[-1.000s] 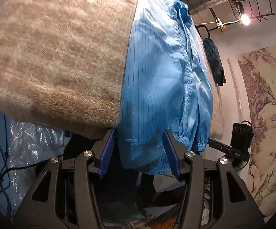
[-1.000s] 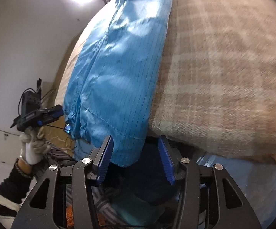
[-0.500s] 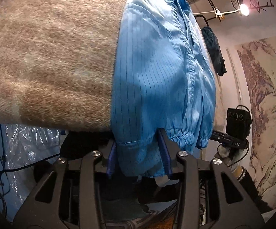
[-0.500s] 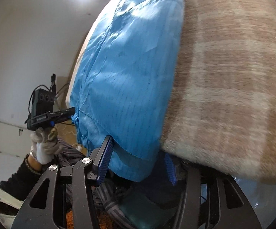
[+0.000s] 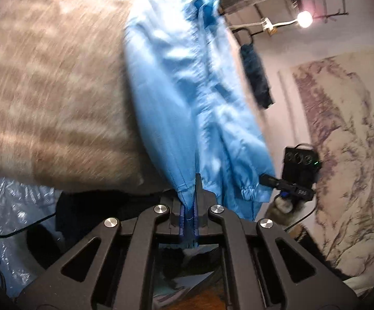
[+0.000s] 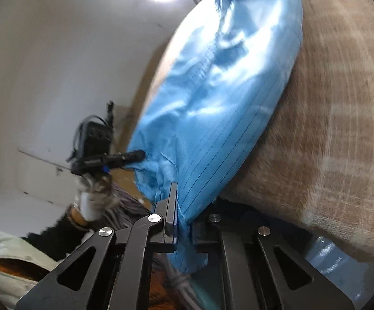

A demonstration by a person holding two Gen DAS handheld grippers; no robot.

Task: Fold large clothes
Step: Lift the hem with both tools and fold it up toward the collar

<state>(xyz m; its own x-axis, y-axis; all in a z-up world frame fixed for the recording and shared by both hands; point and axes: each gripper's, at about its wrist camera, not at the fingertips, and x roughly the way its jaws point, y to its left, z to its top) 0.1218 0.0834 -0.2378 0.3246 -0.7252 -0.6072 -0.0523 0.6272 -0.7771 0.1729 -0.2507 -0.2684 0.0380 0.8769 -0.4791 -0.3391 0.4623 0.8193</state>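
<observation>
Blanket (image 5: 52,98), beige plaid, covers the surface on the left; blue garment (image 5: 187,98) lies on it, hem hanging over the near edge. Left gripper (image 5: 190,214) is clamped on one hem corner, right gripper (image 6: 180,222) pinched on the other hem corner, cuffed sleeve (image 6: 158,165) between them. Long axis runs straight away from both tools toward the collar (image 5: 205,5). Judgement: next move carries the hem forward along that axis; both hands equally near.

Blue pinstriped jacket (image 5: 187,98), thin shiny fabric w/ elastic cuffs, spread lengthwise on beige plaid blanket (image 5: 52,90); hem hangs off near edge, bunched at two corners.
</observation>
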